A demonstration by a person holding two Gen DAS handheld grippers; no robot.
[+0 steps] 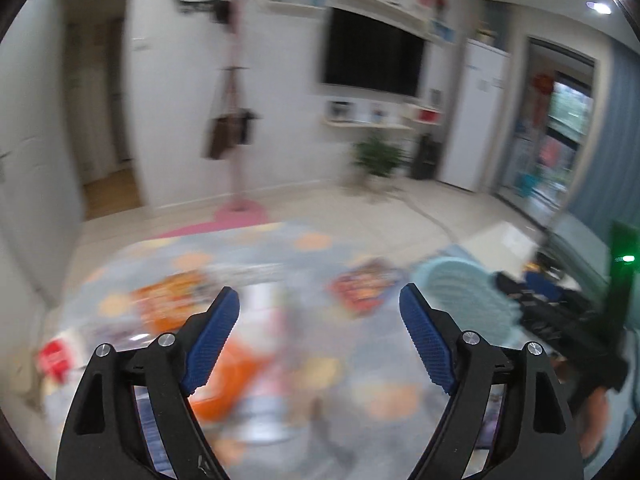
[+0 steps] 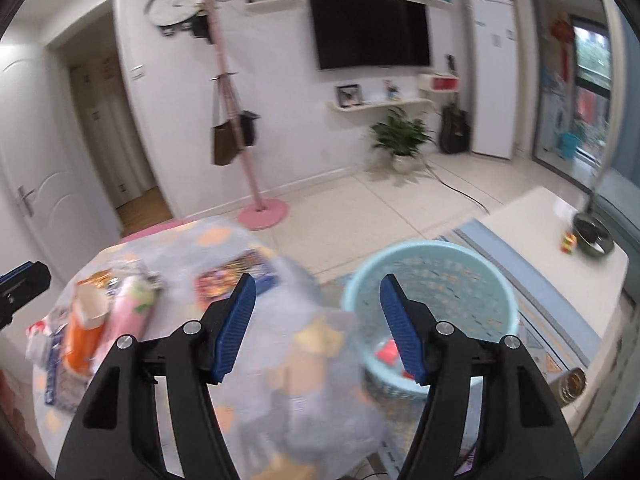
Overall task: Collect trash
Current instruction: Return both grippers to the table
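Observation:
A round table with a patterned plastic cloth [image 2: 280,360] holds trash. On its left lie an orange carton [image 2: 82,332], a pink packet [image 2: 128,312] and a red-white wrapper [image 2: 38,330]. A colourful wrapper [image 2: 224,276] lies further back. A light blue basket [image 2: 432,300] stands beside the table on the right with a red scrap [image 2: 388,350] inside. My right gripper [image 2: 318,292] is open and empty above the table edge and basket. My left gripper [image 1: 320,308] is open and empty above the blurred table, with an orange packet [image 1: 228,376] under its left finger and the basket [image 1: 460,296] to the right.
A white coffee table [image 2: 552,248] with a dark bowl [image 2: 594,236] stands right of the basket on a blue rug. A pink coat stand [image 2: 262,212], a potted plant [image 2: 402,136] and a TV line the far wall. The right gripper's body [image 1: 560,320] shows at the left wrist view's right edge.

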